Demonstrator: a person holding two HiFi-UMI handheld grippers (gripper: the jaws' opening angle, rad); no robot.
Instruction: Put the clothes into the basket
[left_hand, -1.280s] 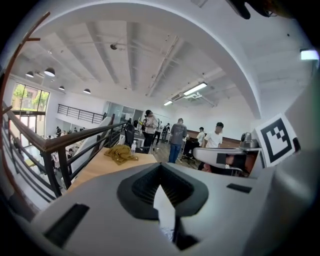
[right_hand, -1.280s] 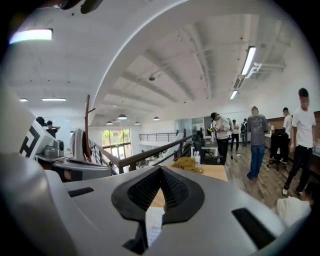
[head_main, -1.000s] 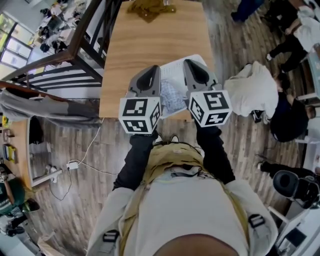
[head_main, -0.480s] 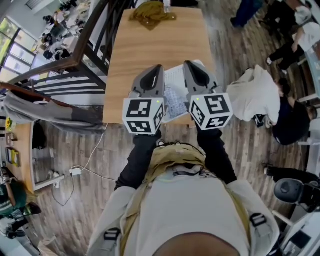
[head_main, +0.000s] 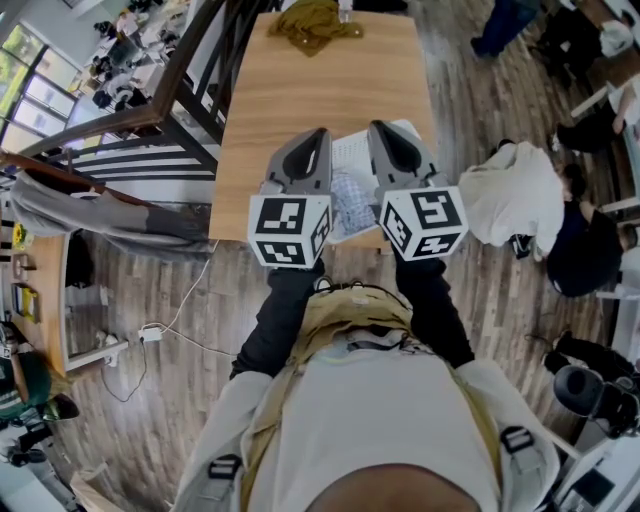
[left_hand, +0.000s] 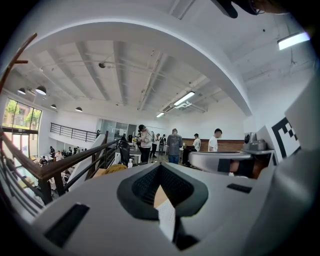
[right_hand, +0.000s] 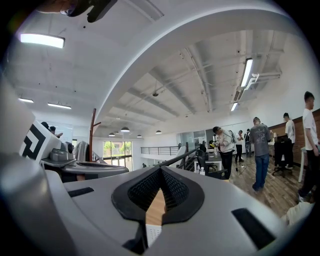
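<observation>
Over the near end of the wooden table (head_main: 300, 90) I hold both grippers side by side, pointing away from me. The left gripper (head_main: 318, 136) has its jaws together with nothing between them, and so does the right gripper (head_main: 376, 128). Under and between them stands a white basket (head_main: 347, 148) with a blue-checked cloth (head_main: 351, 200) in it. An olive-yellow garment (head_main: 313, 20) lies crumpled at the table's far end, well beyond both grippers. It also shows small in the left gripper view as the garment (left_hand: 116, 169).
A dark stair railing (head_main: 170, 90) runs along the table's left side. A grey coat (head_main: 90, 215) hangs at the left. At the right a white garment (head_main: 510, 195) lies over a seat, with people beyond. A cable and adapter (head_main: 150, 333) lie on the wooden floor.
Both grippers stay where they were, jaws together. The head view has shifted slightly, so the table's far end and the olive garment show a little lower in the picture.
</observation>
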